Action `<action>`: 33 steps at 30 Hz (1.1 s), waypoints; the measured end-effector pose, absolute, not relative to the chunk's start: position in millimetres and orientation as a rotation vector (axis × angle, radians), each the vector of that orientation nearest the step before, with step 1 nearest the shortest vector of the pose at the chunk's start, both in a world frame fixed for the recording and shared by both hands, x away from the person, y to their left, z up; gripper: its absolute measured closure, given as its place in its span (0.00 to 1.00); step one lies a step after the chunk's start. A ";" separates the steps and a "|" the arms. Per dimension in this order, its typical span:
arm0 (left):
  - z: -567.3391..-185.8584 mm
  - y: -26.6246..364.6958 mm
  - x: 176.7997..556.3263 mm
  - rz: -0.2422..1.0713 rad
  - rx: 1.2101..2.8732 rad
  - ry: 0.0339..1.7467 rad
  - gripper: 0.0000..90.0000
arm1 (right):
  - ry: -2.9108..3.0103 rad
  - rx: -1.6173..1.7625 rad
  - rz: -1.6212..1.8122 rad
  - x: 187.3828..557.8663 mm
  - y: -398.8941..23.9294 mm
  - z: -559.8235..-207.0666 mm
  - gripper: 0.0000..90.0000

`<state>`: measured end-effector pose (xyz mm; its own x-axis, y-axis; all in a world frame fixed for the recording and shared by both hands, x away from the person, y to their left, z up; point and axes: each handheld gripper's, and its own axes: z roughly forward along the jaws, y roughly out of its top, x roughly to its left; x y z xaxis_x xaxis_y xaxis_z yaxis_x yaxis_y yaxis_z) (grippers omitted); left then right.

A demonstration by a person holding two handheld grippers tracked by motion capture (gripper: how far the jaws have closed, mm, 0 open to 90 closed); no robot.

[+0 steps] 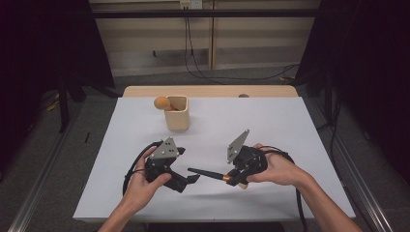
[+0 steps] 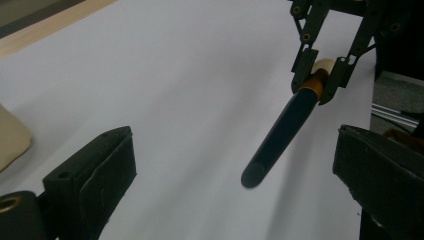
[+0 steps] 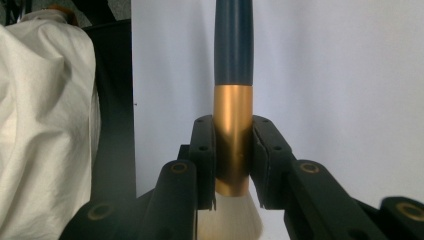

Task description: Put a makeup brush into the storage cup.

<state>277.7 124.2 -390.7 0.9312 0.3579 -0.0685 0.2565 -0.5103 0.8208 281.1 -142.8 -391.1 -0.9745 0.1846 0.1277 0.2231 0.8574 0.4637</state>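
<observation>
A makeup brush [image 1: 205,173] with a dark blue handle [image 3: 233,45], a gold ferrule [image 3: 232,115] and white bristles [image 3: 230,220] is held level above the white table top. My right gripper [image 1: 233,180] [image 3: 233,150] is shut on the ferrule, and the handle points left toward my left gripper [image 1: 191,180]. In the left gripper view the brush [image 2: 285,127] reaches in from the right gripper [image 2: 320,82]. Its tip sits between the wide-apart jaws of my left gripper [image 2: 235,150], touching neither.
A cream cup [image 1: 176,116] stands at the back centre-left of the white table top [image 1: 270,125], with an orange ball-shaped item [image 1: 161,102] at its rim. The cup's edge [image 2: 10,135] shows at the left. White cloth [image 3: 45,125] hangs beside the right gripper.
</observation>
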 end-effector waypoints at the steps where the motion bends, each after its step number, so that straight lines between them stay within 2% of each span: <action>1: -390.7 122.4 279.0 0.095 2.145 0.420 0.04 | -2.950 -0.326 -0.742 281.3 -141.7 -391.2 0.82; 13: -388.7 105.3 290.7 -0.020 2.377 0.291 0.04 | -2.966 -0.276 -0.649 287.9 -133.7 -390.1 0.82; 19: -388.9 101.3 295.5 -0.034 2.460 0.294 0.05 | -2.965 -0.251 -0.617 288.7 -130.4 -389.9 0.82; 26: -395.5 94.7 295.2 -0.118 2.566 0.261 0.05 | -2.962 -0.228 -0.577 290.3 -124.5 -394.2 0.82; 33: -395.7 90.2 292.6 -0.126 2.585 0.201 0.05 | -2.963 -0.205 -0.565 291.3 -119.9 -393.7 0.82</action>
